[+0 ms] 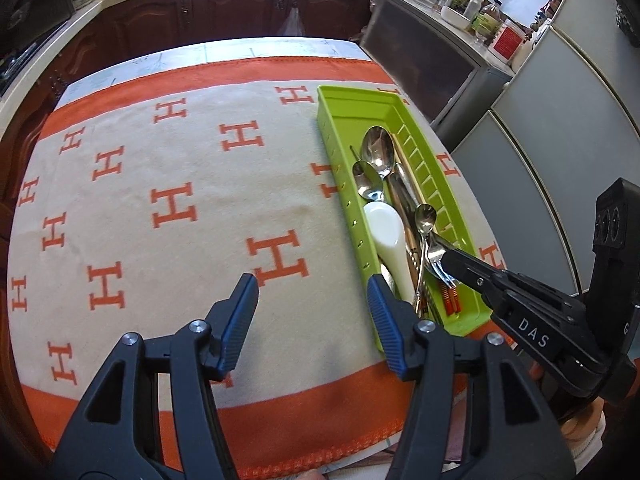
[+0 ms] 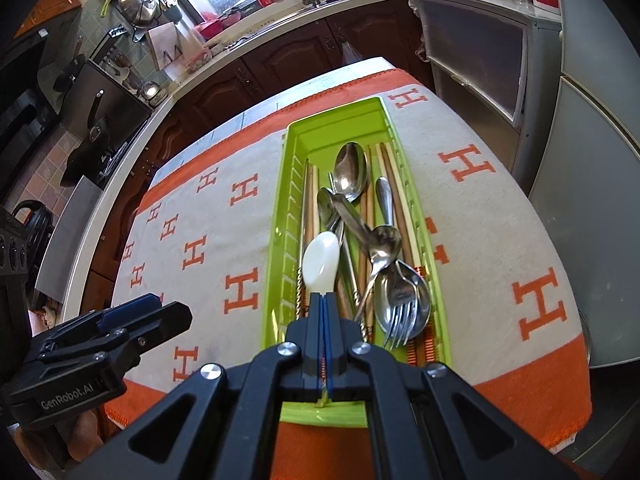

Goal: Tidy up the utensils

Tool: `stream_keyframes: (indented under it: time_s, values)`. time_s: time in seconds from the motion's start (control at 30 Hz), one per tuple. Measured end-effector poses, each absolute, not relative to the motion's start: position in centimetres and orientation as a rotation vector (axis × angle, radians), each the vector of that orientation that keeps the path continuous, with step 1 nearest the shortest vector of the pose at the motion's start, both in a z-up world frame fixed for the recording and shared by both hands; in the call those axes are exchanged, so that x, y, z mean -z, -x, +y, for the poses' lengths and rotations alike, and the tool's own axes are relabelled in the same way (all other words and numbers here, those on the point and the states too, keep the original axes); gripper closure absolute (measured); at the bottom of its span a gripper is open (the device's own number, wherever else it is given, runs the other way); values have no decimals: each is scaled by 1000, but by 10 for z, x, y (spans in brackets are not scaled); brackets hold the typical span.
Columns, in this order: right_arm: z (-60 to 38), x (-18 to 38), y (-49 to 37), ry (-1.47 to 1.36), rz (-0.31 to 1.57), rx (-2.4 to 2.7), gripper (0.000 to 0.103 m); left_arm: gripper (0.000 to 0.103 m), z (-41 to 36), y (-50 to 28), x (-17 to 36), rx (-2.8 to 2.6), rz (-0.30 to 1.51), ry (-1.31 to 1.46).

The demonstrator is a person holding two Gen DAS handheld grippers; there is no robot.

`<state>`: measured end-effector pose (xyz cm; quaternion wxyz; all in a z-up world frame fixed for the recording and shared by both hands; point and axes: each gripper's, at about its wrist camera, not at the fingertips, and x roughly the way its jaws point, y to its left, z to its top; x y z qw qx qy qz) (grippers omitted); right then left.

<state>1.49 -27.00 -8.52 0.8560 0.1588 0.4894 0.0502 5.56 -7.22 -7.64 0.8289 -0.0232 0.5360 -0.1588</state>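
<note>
Left tool (image 1: 312, 320) is hanging over the near part of the table (image 1: 280, 46), jaws apart, nothing between the blue pads (image 1: 240, 320); its right pad is overlapping the near left corner of the green tray (image 1: 352, 108). Right tool (image 2: 325, 308) is sitting over the tray's near end, jaws fully together; tips are right at the white spoon (image 2: 320, 262), but contact is hard to call. In the left wrist view the right tool (image 1: 446, 260) is coming in from the right, tips down among the fork tines and handles.

Tray is lying lengthwise along the table's right edge on the H-pattern cloth (image 1: 172, 208), its near end close to the near orange border. Inside: metal fork (image 2: 400, 320) over a large spoon bowl (image 2: 404, 296) at the near end, small spoon (image 2: 384, 240) crossing mid-tray, big metal spoon (image 2: 351, 170) further back, chopsticks (image 2: 390, 184) running along both long walls. Far end of the tray is showing bare green floor.

Cloth left of the tray is lying open all the way to the left edge and far edge. Beyond the far edge, dark wood cabinets (image 1: 240, 12); past the right edge, grey cabinet fronts (image 1: 560, 160) standing close.
</note>
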Motion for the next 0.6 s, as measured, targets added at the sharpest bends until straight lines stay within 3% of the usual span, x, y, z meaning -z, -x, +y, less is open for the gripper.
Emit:
stream_keyframes:
  time_s: [0.6]
  values:
    - [-197,24,4,-186,955,-217,102,41,18,-2,19,88,976,74]
